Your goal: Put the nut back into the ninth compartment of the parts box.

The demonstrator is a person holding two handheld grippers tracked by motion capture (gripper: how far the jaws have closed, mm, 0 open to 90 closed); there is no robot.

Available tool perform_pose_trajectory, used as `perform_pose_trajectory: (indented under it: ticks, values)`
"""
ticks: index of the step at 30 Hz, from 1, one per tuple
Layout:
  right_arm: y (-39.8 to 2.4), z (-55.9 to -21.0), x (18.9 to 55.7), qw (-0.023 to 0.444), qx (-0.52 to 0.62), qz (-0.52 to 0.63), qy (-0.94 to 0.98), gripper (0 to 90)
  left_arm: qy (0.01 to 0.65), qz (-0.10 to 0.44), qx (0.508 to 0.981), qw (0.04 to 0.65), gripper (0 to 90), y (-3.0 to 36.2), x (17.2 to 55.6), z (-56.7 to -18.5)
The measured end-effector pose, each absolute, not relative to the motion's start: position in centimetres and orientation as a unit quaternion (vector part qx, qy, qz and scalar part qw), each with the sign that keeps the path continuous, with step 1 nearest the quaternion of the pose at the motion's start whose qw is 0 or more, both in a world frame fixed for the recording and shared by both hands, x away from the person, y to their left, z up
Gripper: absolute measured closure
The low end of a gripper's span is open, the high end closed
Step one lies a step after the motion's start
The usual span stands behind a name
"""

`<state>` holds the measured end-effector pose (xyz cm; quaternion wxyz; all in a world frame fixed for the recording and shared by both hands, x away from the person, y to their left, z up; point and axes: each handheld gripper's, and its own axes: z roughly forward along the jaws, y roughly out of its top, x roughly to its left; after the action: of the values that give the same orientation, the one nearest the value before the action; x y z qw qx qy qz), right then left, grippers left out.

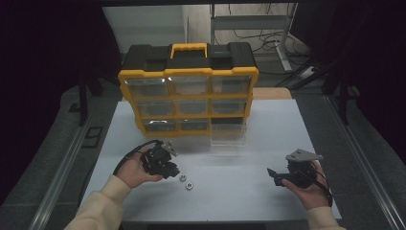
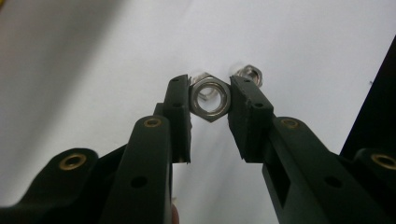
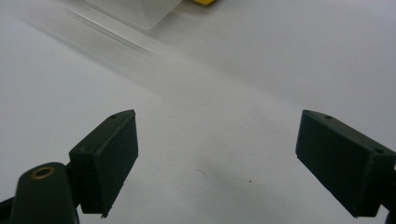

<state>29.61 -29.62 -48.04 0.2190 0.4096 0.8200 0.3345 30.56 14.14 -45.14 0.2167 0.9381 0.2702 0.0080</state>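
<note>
The left hand-held gripper (image 2: 210,100) grips a nut (image 2: 210,99) above the counter (image 2: 116,56). The right hand-held gripper (image 3: 217,163) is wide open, holding nothing.

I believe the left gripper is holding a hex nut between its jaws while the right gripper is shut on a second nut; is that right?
Not quite. The left gripper does hold a hex nut, but the right gripper is not shut on anything: the right gripper view shows its jaws wide apart over the bare white table. The other nuts lie on the table in the high view.
</note>
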Motion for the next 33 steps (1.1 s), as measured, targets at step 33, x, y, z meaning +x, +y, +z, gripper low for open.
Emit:
perform_pose_trajectory:
  ticks: [33]
  values:
    - [-29.7,-48.2,29.8,0.218,0.410,0.333,0.821,13.7,0.259,0.005,0.938,0.230,70.5,12.3,33.1,-42.5]
